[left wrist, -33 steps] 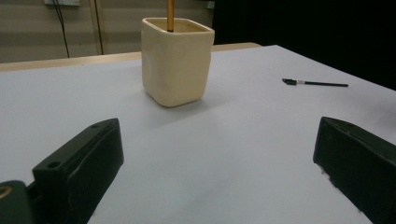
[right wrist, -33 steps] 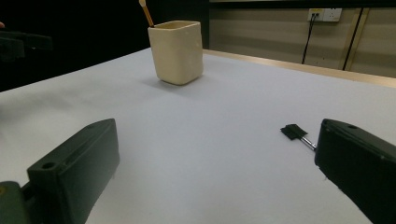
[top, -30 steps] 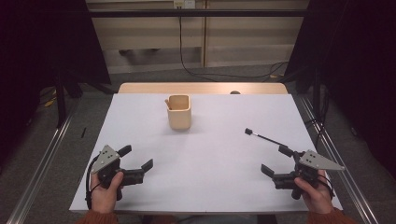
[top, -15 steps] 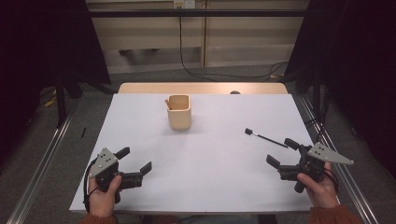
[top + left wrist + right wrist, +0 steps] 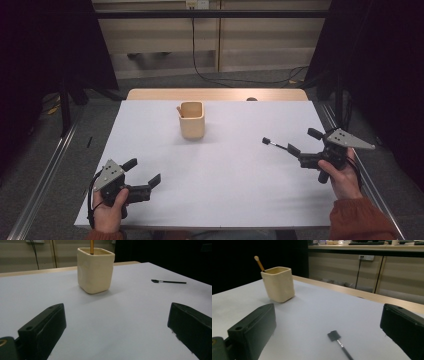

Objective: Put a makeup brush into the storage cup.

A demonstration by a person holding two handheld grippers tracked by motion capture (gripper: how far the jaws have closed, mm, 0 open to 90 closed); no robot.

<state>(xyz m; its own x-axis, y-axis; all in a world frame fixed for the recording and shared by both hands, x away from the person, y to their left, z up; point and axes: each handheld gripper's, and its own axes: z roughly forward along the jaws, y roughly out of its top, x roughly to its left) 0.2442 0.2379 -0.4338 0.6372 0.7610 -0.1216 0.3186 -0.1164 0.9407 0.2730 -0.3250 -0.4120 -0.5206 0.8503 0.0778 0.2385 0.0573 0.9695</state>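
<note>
Black brush (image 5: pixel 274 144): lies flat on the worktop (image 5: pixel 230 190), right half, its square head toward the middle. It sits just ahead of your right gripper (image 5: pixel 301 146), and its handle end runs in between the jaws. In the right gripper view the brush (image 5: pixel 340 342) lies on the surface between the two jaws, touching neither. There's tiny white print on the handle near the head, too small to read.

Right gripper: jaws spread wide, holding nothing. Your right hand (image 5: pixel 342 172) is near the worktop's right edge.

Left gripper (image 5: pixel 142 177): jaws spread too, empty, low over the near-left corner, with your left hand (image 5: pixel 107 205) at the near edge. From the left gripper view the brush (image 5: pixel 169 281) is well off to the far right.

Cup (image 5: pixel 192 120): cream, squarish, upright, centred toward the far edge and well apart from both grippers. One wooden stick (image 5: pixel 259 263) with a rounded tip leans in it. No label or marking readable on the cup (image 5: pixel 95 269).

Room: open white surface between the cup and both grippers, and across the whole middle. A strip of bare wood (image 5: pixel 150 94) shows along the far edge. Metal rails (image 5: pixel 45 175) run along both sides of the worktop, below its level.

Count: 1 brush, 1 cup, 1 stick, 2 grippers.
</note>
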